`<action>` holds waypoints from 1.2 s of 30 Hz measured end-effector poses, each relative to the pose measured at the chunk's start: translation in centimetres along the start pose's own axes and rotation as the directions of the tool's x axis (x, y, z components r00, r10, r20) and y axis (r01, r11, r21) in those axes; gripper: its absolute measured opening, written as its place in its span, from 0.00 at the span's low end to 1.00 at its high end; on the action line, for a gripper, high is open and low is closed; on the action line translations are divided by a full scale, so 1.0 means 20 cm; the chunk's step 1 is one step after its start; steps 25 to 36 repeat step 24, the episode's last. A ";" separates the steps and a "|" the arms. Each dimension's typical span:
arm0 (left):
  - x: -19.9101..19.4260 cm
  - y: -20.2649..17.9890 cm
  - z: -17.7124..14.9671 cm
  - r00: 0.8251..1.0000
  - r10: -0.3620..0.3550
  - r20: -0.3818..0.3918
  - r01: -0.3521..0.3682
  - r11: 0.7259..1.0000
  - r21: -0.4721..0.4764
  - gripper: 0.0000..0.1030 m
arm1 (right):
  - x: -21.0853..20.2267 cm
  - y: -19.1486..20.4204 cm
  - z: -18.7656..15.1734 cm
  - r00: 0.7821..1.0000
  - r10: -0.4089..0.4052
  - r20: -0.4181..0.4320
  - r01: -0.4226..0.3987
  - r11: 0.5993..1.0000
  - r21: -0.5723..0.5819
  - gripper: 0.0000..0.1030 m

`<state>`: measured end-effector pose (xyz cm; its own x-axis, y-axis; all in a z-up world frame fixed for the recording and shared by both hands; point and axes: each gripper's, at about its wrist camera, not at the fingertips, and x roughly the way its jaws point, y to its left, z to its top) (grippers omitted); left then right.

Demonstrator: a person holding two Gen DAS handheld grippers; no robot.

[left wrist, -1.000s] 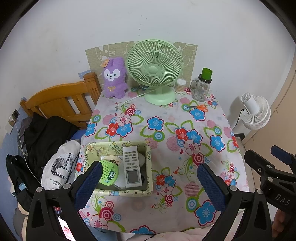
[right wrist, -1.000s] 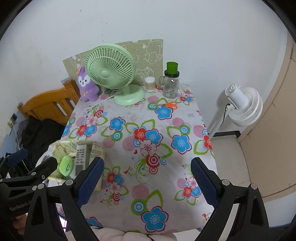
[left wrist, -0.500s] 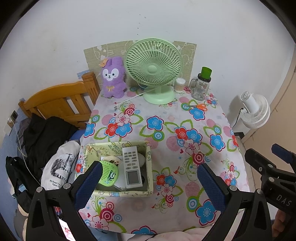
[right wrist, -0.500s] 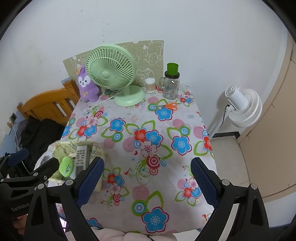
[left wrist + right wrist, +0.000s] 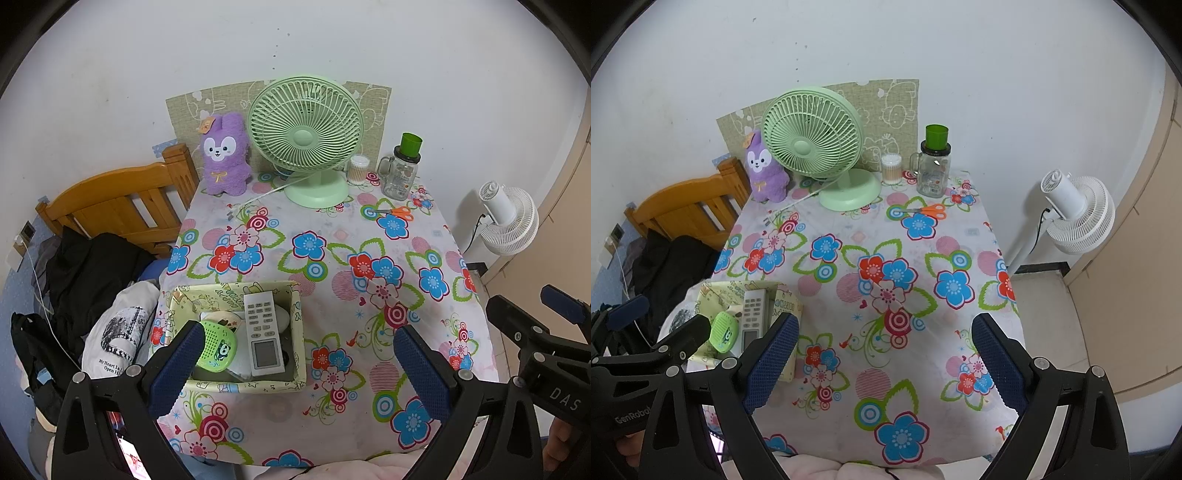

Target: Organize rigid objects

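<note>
Holding remote point(image 5: 263, 334) (flat): box point(image 5: 236, 386).

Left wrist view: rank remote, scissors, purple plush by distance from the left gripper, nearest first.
From the left gripper:
1. Remote, in the box at the table's near left.
2. Scissors, far right, in front of the jar.
3. Purple plush, far left by the wall. Close to the scissors' depth, but further back.
</note>
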<state>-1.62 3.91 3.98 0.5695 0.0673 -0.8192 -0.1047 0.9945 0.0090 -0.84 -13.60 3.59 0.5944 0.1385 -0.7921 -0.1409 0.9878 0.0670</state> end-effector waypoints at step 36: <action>0.01 0.00 0.00 1.000 0.003 -0.006 -0.003 1.000 0.005 1.00 | 0.01 0.01 0.00 1.000 0.003 -0.008 -0.003 1.000 0.007 0.93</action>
